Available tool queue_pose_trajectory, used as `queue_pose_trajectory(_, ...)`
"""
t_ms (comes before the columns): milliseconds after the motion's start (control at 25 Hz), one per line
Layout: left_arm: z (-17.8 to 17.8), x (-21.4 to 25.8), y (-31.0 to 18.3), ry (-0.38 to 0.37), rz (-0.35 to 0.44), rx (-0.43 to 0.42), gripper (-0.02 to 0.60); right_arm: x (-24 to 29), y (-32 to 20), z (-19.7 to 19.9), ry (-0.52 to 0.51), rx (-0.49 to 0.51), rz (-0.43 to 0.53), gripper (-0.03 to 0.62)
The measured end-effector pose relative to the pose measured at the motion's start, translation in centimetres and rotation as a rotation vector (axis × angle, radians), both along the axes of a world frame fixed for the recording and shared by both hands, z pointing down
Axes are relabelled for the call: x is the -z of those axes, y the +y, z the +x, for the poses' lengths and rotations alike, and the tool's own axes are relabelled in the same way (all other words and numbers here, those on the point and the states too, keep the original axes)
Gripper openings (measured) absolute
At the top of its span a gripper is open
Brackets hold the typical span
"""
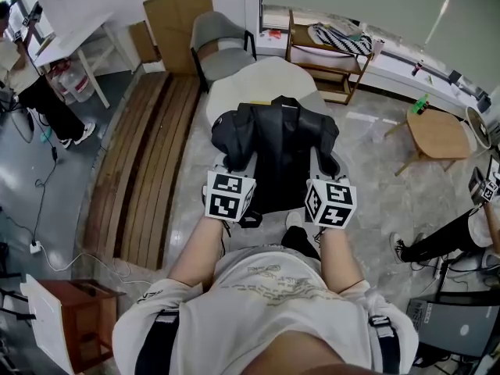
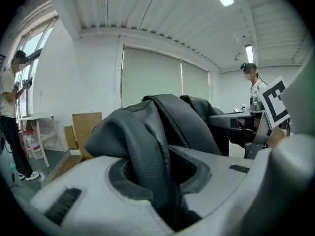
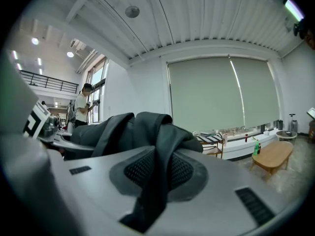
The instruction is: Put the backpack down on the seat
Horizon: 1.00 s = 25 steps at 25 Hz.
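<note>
A black backpack (image 1: 275,153) hangs in front of me, held up between both grippers over the near end of a white cushioned seat (image 1: 248,83). My left gripper (image 1: 237,162) is shut on a fold of the backpack's left side, and black textured fabric (image 2: 142,132) fills the gap of this gripper (image 2: 165,173) in the left gripper view. My right gripper (image 1: 323,165) is shut on the right side. In the right gripper view a black strap (image 3: 162,146) runs down between the pads of this gripper (image 3: 158,173).
A grey chair (image 1: 221,41) stands behind the seat, with cardboard (image 1: 178,22) at the wall. Wooden slats (image 1: 148,162) lie on the floor at left. A low wooden table (image 1: 441,135) and a shelf (image 1: 328,61) are at right. People stand at far left (image 1: 31,84) and right (image 1: 445,237).
</note>
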<state>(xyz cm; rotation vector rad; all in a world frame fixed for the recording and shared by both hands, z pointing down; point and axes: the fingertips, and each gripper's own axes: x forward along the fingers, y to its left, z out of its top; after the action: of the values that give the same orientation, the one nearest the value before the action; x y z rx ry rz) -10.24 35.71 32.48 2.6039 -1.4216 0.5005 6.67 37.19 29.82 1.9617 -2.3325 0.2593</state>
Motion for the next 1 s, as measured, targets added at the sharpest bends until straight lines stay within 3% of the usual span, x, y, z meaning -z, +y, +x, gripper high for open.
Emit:
queue_pose_trajectory(440,3.8,-1.2,-8.1,-0.009,-0.022,-0.003,0.106,-1.1,-8.2,3.7,-0.012,0.020,-0.007,0.074)
queue_pose_trajectory(1000,12.2,-1.2,-19.6,-0.026,-0.043,0.056,0.106,-1.2,-20.9,12.2,-0.039,0.100,-0.015,0.074)
